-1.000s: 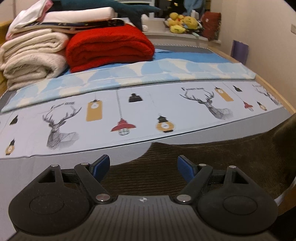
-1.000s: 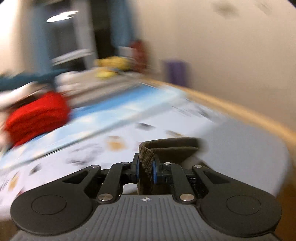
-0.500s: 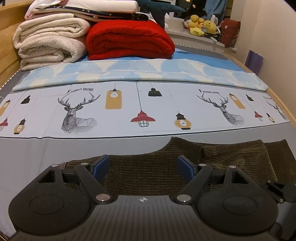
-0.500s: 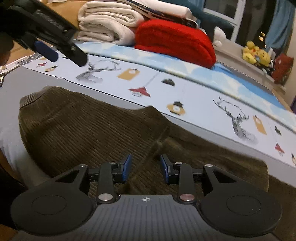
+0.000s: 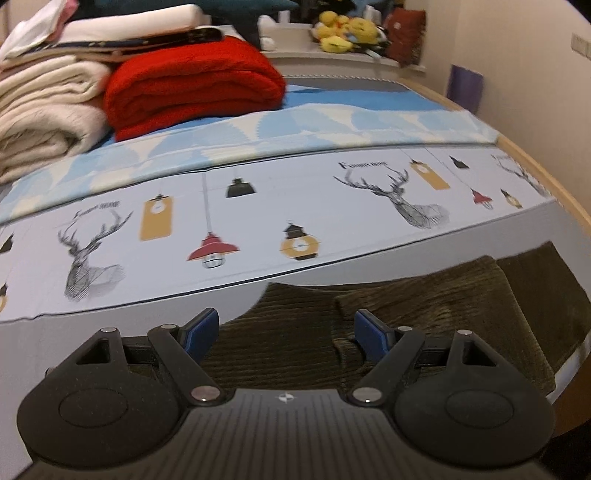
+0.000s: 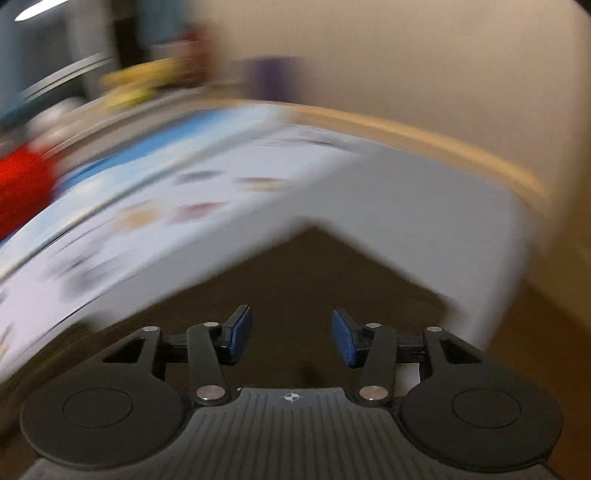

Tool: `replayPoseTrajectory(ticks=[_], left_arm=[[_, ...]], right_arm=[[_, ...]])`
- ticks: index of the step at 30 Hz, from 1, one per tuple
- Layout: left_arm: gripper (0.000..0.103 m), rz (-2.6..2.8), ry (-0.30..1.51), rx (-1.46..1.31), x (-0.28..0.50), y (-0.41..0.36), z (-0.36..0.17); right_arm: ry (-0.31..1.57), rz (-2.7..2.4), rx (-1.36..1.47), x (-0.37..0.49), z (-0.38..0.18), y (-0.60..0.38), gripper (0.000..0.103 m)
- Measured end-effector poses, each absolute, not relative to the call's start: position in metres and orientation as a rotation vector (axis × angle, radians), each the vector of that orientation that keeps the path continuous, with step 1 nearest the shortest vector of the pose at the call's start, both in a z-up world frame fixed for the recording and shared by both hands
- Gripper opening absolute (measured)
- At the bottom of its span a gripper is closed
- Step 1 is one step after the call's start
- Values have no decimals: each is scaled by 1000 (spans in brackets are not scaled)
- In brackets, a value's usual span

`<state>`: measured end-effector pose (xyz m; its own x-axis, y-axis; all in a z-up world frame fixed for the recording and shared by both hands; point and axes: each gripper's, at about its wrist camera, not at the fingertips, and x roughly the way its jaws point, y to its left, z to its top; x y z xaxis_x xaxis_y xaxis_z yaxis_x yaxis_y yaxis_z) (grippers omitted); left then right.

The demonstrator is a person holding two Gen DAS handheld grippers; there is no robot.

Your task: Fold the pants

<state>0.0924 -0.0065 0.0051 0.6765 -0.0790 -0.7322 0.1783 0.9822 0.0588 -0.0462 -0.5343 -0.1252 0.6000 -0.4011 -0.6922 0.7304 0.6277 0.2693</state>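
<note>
Two grippers hang over the near edge of the bed (image 5: 369,258), and neither has hold of anything. The left gripper (image 5: 284,332) stands with its blue pads far apart, tilted down over the dark brown corduroy pants (image 5: 424,314); the cloth lies under the gap but the pads do not press on it. The right gripper (image 6: 291,339) has just been opening its jaws, and they now stand about halfway apart with only brown cloth showing below, nothing pinched between them. Its view is badly smeared, so fine detail there cannot be made out.

The pants lie flat along the near edge of the bed, toward the near right corner, on the plain grey band of the sheet. In the left wrist view a doubled layer shows on the right part of the garment, its edge running across the cloth just ahead of the right-hand pad. In the right wrist view the pants (image 6: 314,280) come to a blunt corner pointing toward the far side.

Beyond the grey band runs a strip printed with deer heads and lanterns. At the far left corner sit a folded red blanket (image 5: 192,81) and, touching it on the left, cream blankets (image 5: 44,110). Yellow plush toys (image 5: 343,33) rest on a ledge past the far edge.
</note>
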Motion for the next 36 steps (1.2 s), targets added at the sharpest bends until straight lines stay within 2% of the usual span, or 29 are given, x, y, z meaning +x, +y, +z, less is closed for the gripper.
replayPoseTrajectory(ticks=[6,10,11,12,13,15,18,23,25,28,30,32,34,36], left_arm=[[84,-159,843,179,102,-31,-8],[84,-156,851,192,106,-39,-13],[84,-155,853,192,107,-39,-13],[84,-155,854,192,107,-39,-13],[84,-156,854,192,107,-39,-13],[84,-158,848,196,105,-37,-12],[84,-150,838,185,102,-28,-8],[84,-120,818,139,97,-4,2],[84,-110,813,121,95,4,6],[84,-98,808,102,90,18,10],[84,-87,805,90,87,27,12],[84,-73,803,69,83,39,15],[84,-54,802,39,80,53,17],[84,-39,802,13,76,65,19]], right_arm=[[597,-784,932,-86,-185,-610,51],[574,-718,893,-71,-186,-606,50],[607,-720,874,-68,-185,-607,46],[634,-737,860,-63,-187,-607,30],[643,-749,851,-61,-188,-606,25],[622,-750,843,-62,-183,-604,18],[564,-748,717,-56,-155,-585,15],[363,-500,307,-46,-52,-475,15],[251,-311,126,-50,-9,-398,15],[147,34,-86,-62,23,-284,15],[192,289,-183,-67,19,-219,21],[327,552,-234,-69,-2,-168,25],[479,730,-348,-70,-24,-133,28],[540,802,-445,-73,-37,-118,31]])
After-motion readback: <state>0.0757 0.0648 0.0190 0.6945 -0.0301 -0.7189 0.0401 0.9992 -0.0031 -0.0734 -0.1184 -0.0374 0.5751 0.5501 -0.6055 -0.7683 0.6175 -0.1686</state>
